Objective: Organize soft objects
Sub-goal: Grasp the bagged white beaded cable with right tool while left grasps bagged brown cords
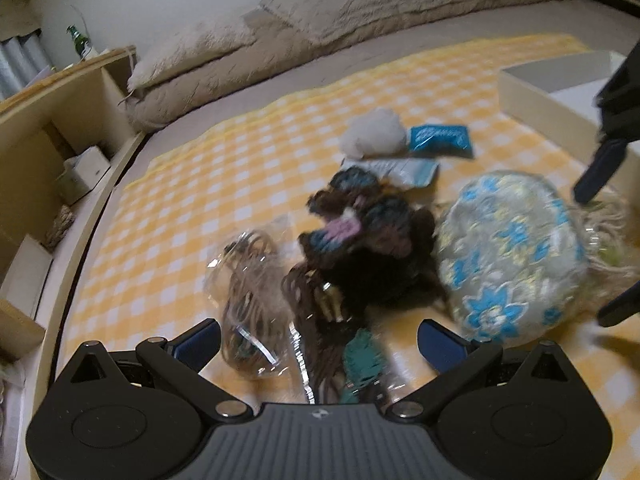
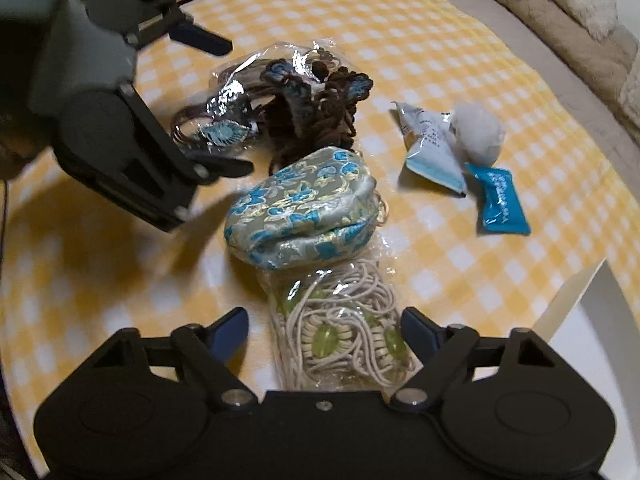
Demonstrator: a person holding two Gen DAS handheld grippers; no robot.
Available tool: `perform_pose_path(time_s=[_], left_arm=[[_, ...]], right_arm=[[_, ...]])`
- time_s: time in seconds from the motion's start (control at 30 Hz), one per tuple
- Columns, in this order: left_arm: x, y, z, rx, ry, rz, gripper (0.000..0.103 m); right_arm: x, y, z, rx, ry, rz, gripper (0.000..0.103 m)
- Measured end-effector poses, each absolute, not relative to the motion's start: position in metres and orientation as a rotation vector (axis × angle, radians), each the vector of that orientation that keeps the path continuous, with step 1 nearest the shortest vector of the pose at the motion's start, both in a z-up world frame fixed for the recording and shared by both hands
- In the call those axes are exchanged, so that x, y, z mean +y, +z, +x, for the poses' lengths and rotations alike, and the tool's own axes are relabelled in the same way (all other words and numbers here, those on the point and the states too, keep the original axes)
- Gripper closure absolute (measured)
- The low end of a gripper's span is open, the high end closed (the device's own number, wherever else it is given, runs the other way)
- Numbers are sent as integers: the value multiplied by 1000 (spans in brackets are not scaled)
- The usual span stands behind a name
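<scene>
Soft things lie on a yellow checked cloth [image 1: 200, 184]. A blue-flowered silk pouch [image 1: 508, 256] [image 2: 304, 208] lies in the middle. A dark brown crocheted bundle [image 1: 368, 240] [image 2: 320, 120] and a clear bag of brown cord [image 1: 252, 300] [image 2: 216, 120] lie beside it. A clear bag of cream cord with green beads [image 2: 340, 328] lies between my right gripper's fingers. My left gripper [image 1: 320, 344] is open over the brown cord bags. My right gripper [image 2: 324, 332] is open around the cream cord bag.
A white fluffy ball [image 1: 374, 136] [image 2: 478, 132], a pale packet [image 2: 432, 152] and a blue packet [image 1: 440, 140] [image 2: 500, 200] lie further out. A white box [image 1: 532, 96] [image 2: 576, 300] stands at the cloth's edge. A quilt [image 1: 320, 28] and wooden shelves [image 1: 60, 112] border the bed.
</scene>
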State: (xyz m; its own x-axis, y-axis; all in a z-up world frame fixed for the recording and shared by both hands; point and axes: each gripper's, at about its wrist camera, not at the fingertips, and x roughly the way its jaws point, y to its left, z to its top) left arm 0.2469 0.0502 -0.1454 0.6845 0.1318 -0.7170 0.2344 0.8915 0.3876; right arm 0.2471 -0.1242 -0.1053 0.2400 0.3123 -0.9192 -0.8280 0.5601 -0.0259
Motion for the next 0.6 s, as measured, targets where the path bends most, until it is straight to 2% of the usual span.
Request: perform_pose_path(time_s=[0.1, 0.23, 0.37, 0.5, 0.57, 0.6], left_arm=[[57, -145, 248, 844, -25, 475, 9], [67, -142, 247, 881, -20, 430, 32], [74, -137, 246, 916, -33, 390, 48], [80, -133, 247, 951, -44, 334, 52], [80, -131, 248, 952, -45, 327, 50], [79, -130, 249, 943, -39, 331, 42]], right_arm=[[-122, -103, 249, 1085, 839, -554, 24], [-120, -110, 247, 1073, 846, -611, 25], [-113, -121, 236, 999, 859, -757, 24], [-114, -118, 242, 1021, 839, -711, 29], [-115, -114, 243, 1035, 823, -691, 37], [-115, -114, 242, 1044, 819, -684, 40]])
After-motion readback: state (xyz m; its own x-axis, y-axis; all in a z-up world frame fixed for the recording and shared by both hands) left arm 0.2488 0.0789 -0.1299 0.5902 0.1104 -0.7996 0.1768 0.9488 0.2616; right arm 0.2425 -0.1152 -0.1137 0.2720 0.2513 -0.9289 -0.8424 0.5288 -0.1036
